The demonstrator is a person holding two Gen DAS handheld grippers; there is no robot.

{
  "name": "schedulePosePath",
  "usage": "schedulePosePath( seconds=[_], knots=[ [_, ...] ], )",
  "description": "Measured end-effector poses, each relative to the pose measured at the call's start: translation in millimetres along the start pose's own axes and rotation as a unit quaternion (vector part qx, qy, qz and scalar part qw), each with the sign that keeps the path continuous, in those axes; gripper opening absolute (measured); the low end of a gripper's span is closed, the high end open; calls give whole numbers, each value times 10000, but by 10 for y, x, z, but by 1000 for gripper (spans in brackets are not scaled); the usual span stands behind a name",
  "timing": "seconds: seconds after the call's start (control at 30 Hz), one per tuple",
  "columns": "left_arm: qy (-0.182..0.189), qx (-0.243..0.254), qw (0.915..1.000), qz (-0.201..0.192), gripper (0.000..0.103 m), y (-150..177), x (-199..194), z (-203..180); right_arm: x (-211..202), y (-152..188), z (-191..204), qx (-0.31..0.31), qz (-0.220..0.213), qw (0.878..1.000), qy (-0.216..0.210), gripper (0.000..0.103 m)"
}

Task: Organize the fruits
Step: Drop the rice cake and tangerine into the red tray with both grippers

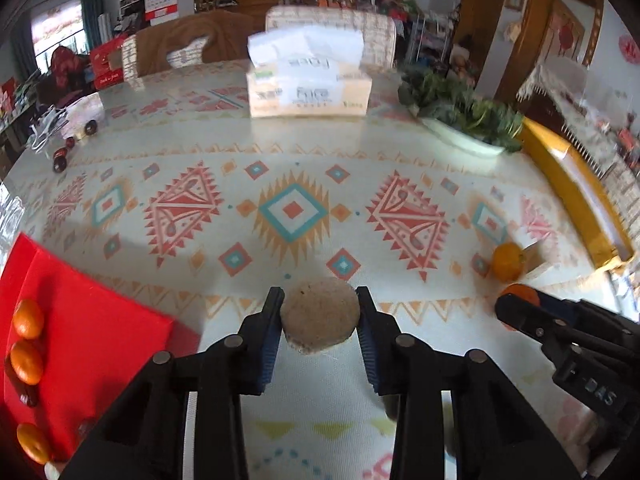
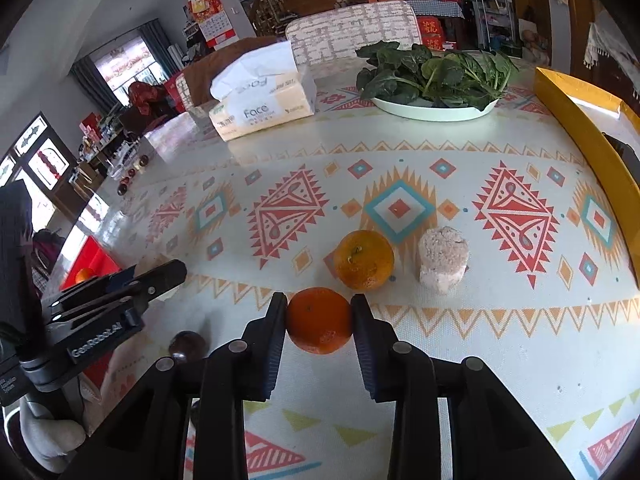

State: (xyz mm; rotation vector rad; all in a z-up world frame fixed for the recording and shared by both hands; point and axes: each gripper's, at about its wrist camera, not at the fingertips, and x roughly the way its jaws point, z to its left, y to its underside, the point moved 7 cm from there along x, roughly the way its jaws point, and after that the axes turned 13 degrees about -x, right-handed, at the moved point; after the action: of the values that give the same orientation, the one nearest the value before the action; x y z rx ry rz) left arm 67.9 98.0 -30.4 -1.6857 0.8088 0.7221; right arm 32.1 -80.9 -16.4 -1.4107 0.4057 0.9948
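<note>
At lower centre of each wrist view, the left gripper [image 1: 319,320] clamped a firm, rough brown fruit [image 1: 319,318] and the right gripper [image 2: 319,320] a smooth, soft-skinned orange [image 2: 319,320], both gripped across the widest part.

Bright daylight enters from windows [image 2: 40,160] at far left, glaring on the glossy patterned worktop [image 1: 180,128]. Fisheye bending darkens corners; the left view's right edge blurs.
</note>
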Motion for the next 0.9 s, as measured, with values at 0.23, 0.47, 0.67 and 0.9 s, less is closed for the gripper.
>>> schedulePosePath(
  seconds=[0.23, 0.47, 0.67, 0.9],
  knots=[
    [516, -543, 9962, -455, 35, 11, -696, 216, -327, -7, 222, 71, -243, 9983, -528, 36],
    [570, -1020, 9880, -1009, 35, 40, -1377, 781, -641, -124, 669, -141, -456, 9941, -970, 36],
    [59, -1359, 9827, -1259, 35, 97, -1607, 1475, -553, -216, 1233, -494, -331, 9901, -1273, 36],
    [-331, -1803, 9781, -985, 35, 246, -1403, 2160, -68, -281, 1953, -876, 78, 9839, -1556, 36]
  ],
)
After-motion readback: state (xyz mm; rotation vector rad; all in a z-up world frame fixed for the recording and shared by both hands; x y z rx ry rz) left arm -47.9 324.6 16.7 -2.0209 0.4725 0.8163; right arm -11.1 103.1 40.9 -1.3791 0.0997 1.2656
